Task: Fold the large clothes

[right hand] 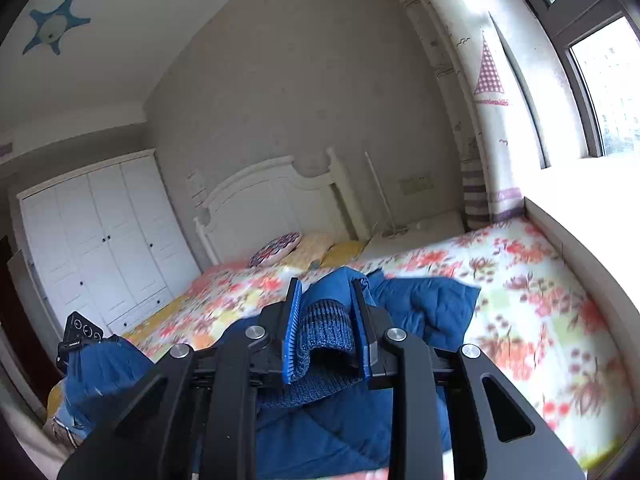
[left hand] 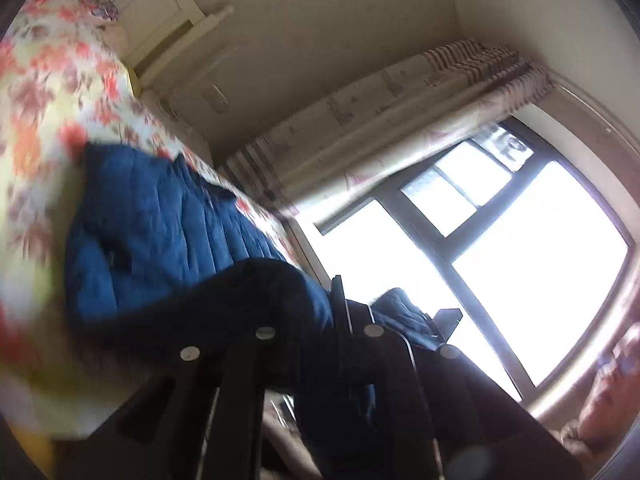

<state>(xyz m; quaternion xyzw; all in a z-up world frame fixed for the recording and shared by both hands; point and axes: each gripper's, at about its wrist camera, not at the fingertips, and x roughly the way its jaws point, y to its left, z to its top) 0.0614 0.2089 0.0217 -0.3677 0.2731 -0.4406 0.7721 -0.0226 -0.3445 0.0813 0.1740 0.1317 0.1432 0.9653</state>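
A: Left wrist view first. The left gripper [left hand: 362, 312] is blurred and backlit by the window [left hand: 500, 248]; dark cloth of the blue quilted jacket [left hand: 160, 216] bunches at its jaws, which look closed on it, though I cannot tell for sure. The rest lies ahead-left on the bed [left hand: 48, 92].

B: Right wrist view?

A: The right gripper [right hand: 326, 330] has its jaws drawn in on the knitted cuff [right hand: 326, 330], pinched between the blue pads [right hand: 291, 332]. The jacket spreads below and ahead.

B: Handling?

A: Probably soft, puffy, slippery shell; the ribbed cuff grips better. Pillows [right hand: 276, 248] and headboard [right hand: 272, 196] sit well ahead, nothing blocking.
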